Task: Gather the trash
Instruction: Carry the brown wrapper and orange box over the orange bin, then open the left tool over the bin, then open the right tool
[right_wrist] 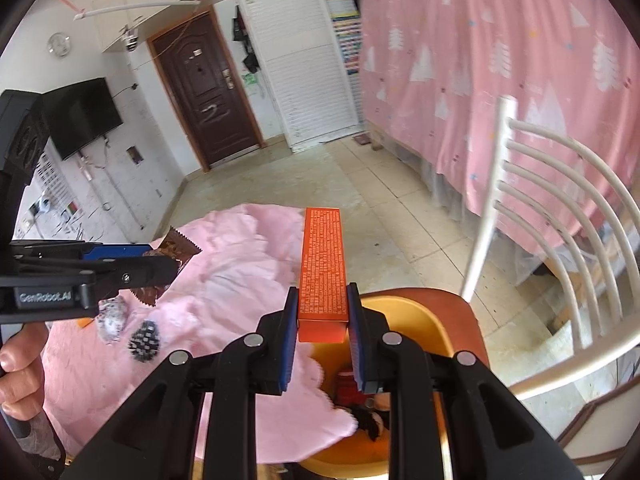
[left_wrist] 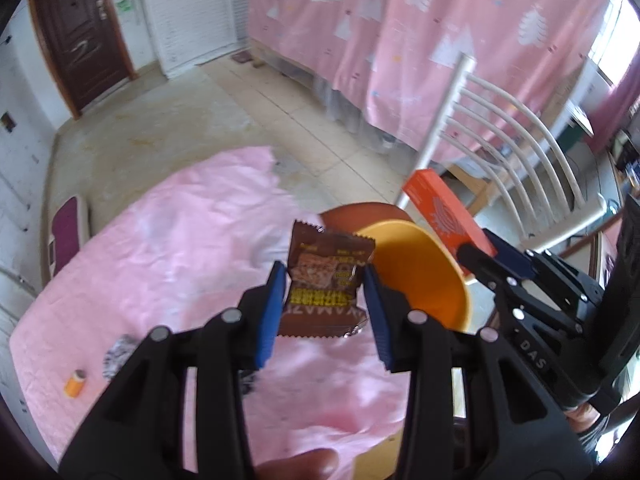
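**A:** what's each claw got right now?

**B:** left claw (left_wrist: 326,276) is clamped on one brown snack wrapper (left_wrist: 326,280), crinkly foil with zigzag-cut ends, hanging in the air over the pink cloth (left_wrist: 168,264) on the counter. The right claw (right_wrist: 323,316) is pinched tight on one long orange carton (right_wrist: 322,264), a flat-sided rectangular box covered in fine white print, sticking straight out past its blue ribbed pads.

**A:** and the bin?

**B:** one round yellow plastic bin (right_wrist: 416,320), smooth-walled, sitting on a brown chair seat (right_wrist: 460,304) at the counter's edge. The carton hangs right above its rim, and the wrapper is up just beside it. Some stuff is already in the bottom, too dark to name.

**A:** anything still lying on the cloth?

**B:** two crumpled black-and-white patterned wrappers (right_wrist: 144,340) and one little orange bottle (left_wrist: 75,384) with a grey cap.
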Demonstrator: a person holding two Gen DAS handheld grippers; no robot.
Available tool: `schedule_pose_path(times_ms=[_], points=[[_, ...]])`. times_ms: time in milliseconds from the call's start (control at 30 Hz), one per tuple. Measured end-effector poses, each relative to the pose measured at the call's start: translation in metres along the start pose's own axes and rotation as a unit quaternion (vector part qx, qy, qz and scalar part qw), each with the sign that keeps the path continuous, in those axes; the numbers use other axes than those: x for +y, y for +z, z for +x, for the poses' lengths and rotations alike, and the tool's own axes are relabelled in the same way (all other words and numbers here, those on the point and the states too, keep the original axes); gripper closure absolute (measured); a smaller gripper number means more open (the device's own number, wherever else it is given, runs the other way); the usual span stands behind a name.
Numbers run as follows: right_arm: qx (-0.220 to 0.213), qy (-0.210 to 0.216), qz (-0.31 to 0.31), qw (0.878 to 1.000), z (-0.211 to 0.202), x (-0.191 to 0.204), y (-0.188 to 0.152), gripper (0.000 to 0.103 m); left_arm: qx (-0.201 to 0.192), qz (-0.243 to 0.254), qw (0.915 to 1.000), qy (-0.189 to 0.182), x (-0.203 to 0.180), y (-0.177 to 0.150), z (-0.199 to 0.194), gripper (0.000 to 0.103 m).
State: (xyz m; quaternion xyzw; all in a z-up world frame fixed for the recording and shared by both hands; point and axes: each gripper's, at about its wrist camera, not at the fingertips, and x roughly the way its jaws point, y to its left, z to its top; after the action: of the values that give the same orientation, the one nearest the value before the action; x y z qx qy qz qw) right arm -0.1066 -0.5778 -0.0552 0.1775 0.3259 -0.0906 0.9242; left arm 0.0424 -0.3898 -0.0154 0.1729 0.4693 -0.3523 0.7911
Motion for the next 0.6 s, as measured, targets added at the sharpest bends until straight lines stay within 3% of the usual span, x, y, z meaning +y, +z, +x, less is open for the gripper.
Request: schedule_pose_path(times_ms=[333,467,600], points=[[0.014,-0.006,0.032,0.999,0.011,-0.037,-0.018,0.091,0.019,0.051,0.9985,-0.008,-0.060,0.010,0.023,0.065],[0.019,-0.006,0.040,0.999,0.014,-0.044,-0.022,0.091,0.025,0.056,0.9980,-0.014,-0.070,0.014,0.031,0.048],[0.030,-0.002,0.040,0.999,0.017,-0.042,-0.024,0.090,0.025,0.059,0.9979,-0.014,-0.071,0.013,0.031,0.048]])
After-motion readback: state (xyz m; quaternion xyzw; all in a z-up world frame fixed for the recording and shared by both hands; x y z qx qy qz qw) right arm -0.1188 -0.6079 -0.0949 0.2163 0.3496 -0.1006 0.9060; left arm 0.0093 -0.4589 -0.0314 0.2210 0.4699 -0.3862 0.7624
